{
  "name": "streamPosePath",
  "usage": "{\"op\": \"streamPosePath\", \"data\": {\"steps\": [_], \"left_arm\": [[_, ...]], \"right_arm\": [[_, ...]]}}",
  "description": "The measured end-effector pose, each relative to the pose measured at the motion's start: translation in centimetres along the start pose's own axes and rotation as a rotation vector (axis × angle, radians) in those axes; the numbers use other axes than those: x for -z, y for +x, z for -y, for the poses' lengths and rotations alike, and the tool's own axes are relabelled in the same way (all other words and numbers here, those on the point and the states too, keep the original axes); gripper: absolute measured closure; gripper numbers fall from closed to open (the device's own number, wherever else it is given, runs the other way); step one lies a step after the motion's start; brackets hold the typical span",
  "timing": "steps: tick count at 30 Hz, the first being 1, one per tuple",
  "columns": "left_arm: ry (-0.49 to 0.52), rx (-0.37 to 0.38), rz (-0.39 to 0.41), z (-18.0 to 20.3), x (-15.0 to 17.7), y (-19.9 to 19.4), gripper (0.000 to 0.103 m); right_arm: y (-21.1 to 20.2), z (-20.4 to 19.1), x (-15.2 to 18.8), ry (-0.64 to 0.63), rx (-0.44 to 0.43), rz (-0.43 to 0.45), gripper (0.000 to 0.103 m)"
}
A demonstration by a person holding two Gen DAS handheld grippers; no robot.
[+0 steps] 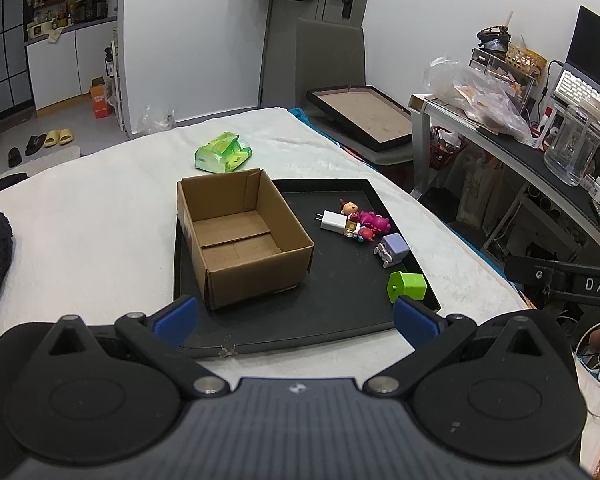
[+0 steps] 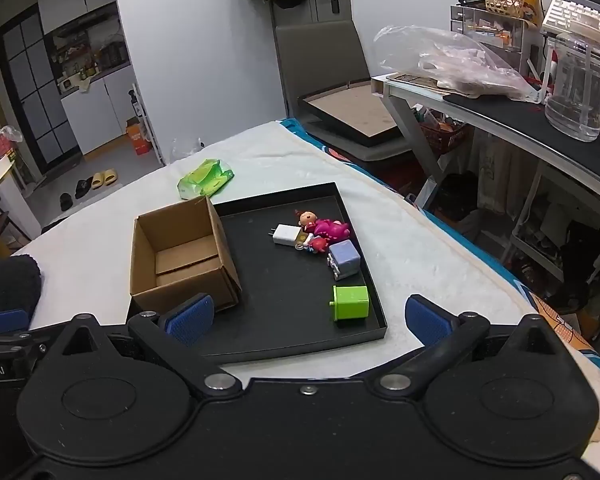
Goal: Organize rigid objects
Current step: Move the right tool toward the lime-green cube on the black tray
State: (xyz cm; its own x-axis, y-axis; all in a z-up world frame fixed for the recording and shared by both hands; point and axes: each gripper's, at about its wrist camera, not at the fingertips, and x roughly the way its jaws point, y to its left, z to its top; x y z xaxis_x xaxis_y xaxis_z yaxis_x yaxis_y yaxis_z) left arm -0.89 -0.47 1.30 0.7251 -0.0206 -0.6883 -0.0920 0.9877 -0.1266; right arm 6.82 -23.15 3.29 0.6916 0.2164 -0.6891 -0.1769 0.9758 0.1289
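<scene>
Rigid objects, loose on the right half of a black tray (image 1: 332, 332): white charger plug (image 1: 334, 222), doll figurine (image 1: 350, 208), magenta toy (image 1: 374, 220), small red toy (image 1: 366, 234), lilac cube toy (image 1: 396, 248), green cube (image 1: 407, 286). All but the green cube clustered and touching or nearly so; green cube set apart, nearest the tray's front right corner. Open cardboard box (image 1: 244, 240) seated on the tray's left half, upright, empty inside, flaps out of the way: judged the intended receptacle, placed beside the pile so that each transfer stayed short. Tray laid on a white-covered bed (image 1: 80, 220), probably to give the small pieces a firm, flat footing. Green packet (image 1: 223, 152) behind the box, off the tray.

Left hand-held gripper (image 1: 296, 318) spread wide, nothing between its blue pads (image 1: 176, 318), poised low before the tray's near edge and angled down toward it. Right hand-held gripper (image 2: 308, 318) likewise spread wide and empty, aimed over the tray's front right corner, green cube (image 2: 350, 302) just ahead. Both held back from every object: judged a ready stance, sorting not yet begun. Green cube the likeliest first pick, being isolated and flat-sided.
</scene>
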Motion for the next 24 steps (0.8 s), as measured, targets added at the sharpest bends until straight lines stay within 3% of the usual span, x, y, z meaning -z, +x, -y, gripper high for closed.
{"op": "streamPosePath", "data": {"steps": [24], "left_arm": [[-0.005, -0.011, 0.010, -0.53, 0.01, -0.96, 0.000]], "right_arm": [[-0.02, -0.31, 0.08, -0.007, 0.000, -0.010, 0.000]]}}
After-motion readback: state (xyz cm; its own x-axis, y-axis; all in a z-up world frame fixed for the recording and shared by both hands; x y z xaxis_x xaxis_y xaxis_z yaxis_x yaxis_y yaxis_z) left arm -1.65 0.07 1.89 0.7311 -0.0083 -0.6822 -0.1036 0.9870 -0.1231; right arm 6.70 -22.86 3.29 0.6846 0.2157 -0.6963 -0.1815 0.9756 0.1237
